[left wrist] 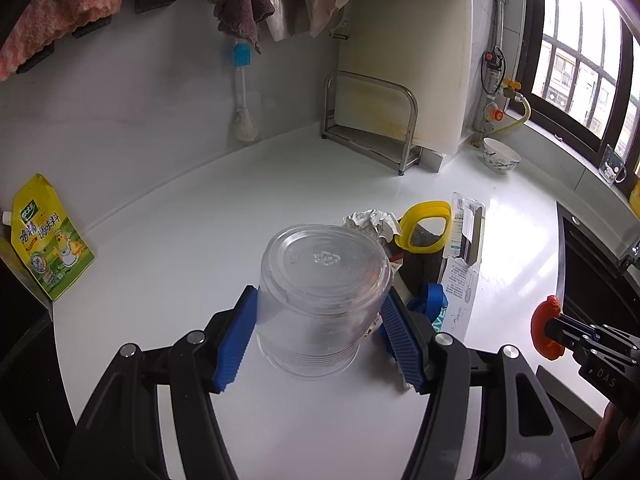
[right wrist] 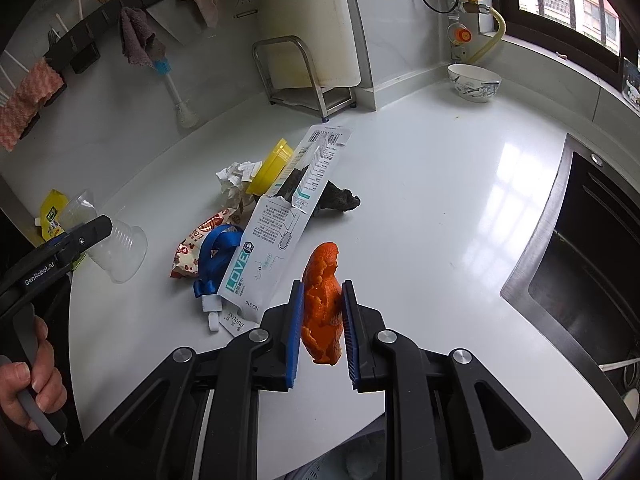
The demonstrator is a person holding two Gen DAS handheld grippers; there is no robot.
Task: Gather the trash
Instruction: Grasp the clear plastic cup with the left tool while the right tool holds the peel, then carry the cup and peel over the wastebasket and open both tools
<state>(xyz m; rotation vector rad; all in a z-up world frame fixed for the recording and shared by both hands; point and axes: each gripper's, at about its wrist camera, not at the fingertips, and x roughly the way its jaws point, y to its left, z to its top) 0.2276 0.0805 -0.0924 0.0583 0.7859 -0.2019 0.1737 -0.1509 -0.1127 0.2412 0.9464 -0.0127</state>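
My left gripper (left wrist: 318, 332) is shut on a clear plastic cup (left wrist: 324, 300), held above the white counter (left wrist: 200, 240) with its bottom facing away from me; the same cup (right wrist: 116, 248) shows at the left of the right wrist view. My right gripper (right wrist: 322, 328) is shut on an orange peel (right wrist: 322, 300), also lifted off the counter; that peel (left wrist: 546, 332) appears at the right edge of the left wrist view. A trash pile lies mid-counter: crumpled paper (right wrist: 236, 180), a yellow lid (right wrist: 272, 168), a white package (right wrist: 280, 232), a blue strap (right wrist: 216, 256), a red wrapper (right wrist: 192, 252).
A yellow seasoning pouch (left wrist: 48, 240) leans at the counter's left end. A steel rack (left wrist: 372, 120) and a cutting board stand at the back wall, a bowl (right wrist: 474, 80) by the window. A black sink (right wrist: 580, 260) opens on the right. A hand (right wrist: 32, 392) grips the left tool's handle.
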